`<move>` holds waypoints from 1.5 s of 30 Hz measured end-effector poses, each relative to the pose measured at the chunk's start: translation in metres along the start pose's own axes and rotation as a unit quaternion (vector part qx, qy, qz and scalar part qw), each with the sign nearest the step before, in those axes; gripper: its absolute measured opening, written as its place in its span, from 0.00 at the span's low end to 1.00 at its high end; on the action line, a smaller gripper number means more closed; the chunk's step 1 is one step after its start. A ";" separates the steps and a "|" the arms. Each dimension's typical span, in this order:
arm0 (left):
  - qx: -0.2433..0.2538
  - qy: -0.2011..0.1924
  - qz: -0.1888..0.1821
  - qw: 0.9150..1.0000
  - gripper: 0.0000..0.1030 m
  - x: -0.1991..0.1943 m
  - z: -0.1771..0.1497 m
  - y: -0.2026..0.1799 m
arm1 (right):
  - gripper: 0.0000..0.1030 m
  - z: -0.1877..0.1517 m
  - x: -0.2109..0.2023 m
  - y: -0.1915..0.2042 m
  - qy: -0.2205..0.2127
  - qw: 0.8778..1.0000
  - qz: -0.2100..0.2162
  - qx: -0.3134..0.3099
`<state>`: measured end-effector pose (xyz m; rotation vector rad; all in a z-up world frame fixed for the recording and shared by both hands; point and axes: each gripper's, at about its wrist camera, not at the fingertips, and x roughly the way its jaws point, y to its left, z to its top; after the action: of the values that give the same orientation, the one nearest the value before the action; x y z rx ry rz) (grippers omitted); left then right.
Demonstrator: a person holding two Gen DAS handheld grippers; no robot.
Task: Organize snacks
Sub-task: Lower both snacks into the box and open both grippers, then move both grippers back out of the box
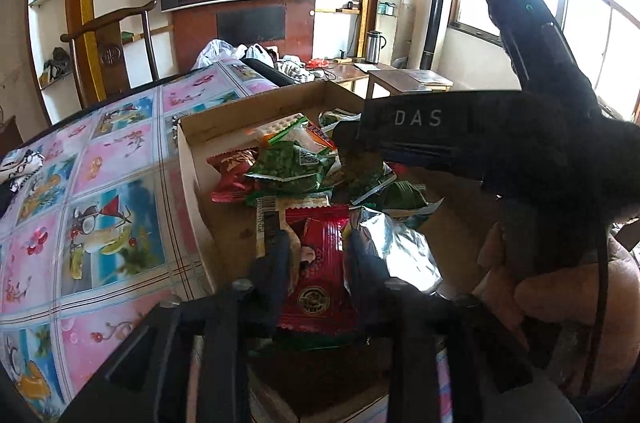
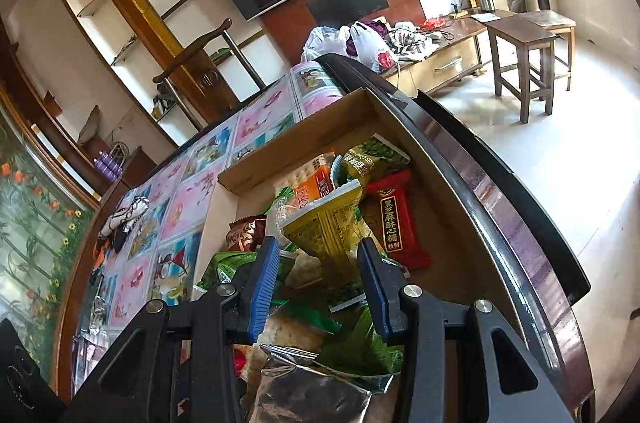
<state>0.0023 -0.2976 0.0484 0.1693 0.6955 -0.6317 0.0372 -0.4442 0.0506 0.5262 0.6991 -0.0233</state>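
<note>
**Cardboard tray is collecting the snacks while both grippers are working over it**

Cardboard, brown and shallow, is forming the open snack tray (image 1: 192,135), which is sitting on the round table under a glossy pink-and-blue picture-tile cover (image 1: 100,191). The raised walls are likely there to keep loose packets from sliding off, so the task's snacks are lying heaped inside it rather than on the cloth.

The left gripper (image 1: 316,247) is pointing down into the near end of the tray, its dark jaws standing apart on either side of a flat red foil snack packet with a round gold seal (image 1: 320,255); the pads are not visibly pressing it, so it is probably lying free on the pile. Beside it a crinkled silver foil bag (image 1: 396,247) is lying against the tray floor.

The right gripper (image 2: 316,271), blue-padded, is hovering over the heap's middle with jaws partly apart and nothing clamped; a yellow-green printed sachet (image 2: 324,227) is rising between them without clear contact.

Counting what is showing: one tray, two grippers, one silver bag, one long dark-red bar wrapper with gold lettering (image 2: 394,219), at least three green pea packets (image 1: 292,167). Deeper packets are overlapping too much to count.
</note>
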 end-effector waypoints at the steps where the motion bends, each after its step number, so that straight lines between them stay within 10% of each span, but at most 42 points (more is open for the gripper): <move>1: 0.001 -0.003 0.003 1.000 0.42 -0.001 -0.001 -0.001 | 0.43 0.000 -0.002 0.001 -0.003 1.000 0.001 -0.001; 15: 0.052 -0.062 0.065 0.995 0.77 -0.021 -0.006 -0.015 | 0.68 0.008 -0.024 0.004 -0.067 0.997 -0.037 -0.004; 32: 0.010 -0.068 0.107 0.992 0.94 -0.051 -0.017 0.024 | 0.91 -0.005 -0.049 0.021 -0.153 0.983 -0.094 -0.028; 45: 0.010 -0.051 0.152 0.987 0.99 -0.077 -0.026 0.055 | 0.98 -0.076 -0.111 0.045 -0.226 0.965 -0.121 -0.051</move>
<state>-0.0251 -0.2069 0.0751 0.2534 0.5499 -0.3517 -0.0858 -0.3864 0.0913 0.3162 0.3107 -0.3253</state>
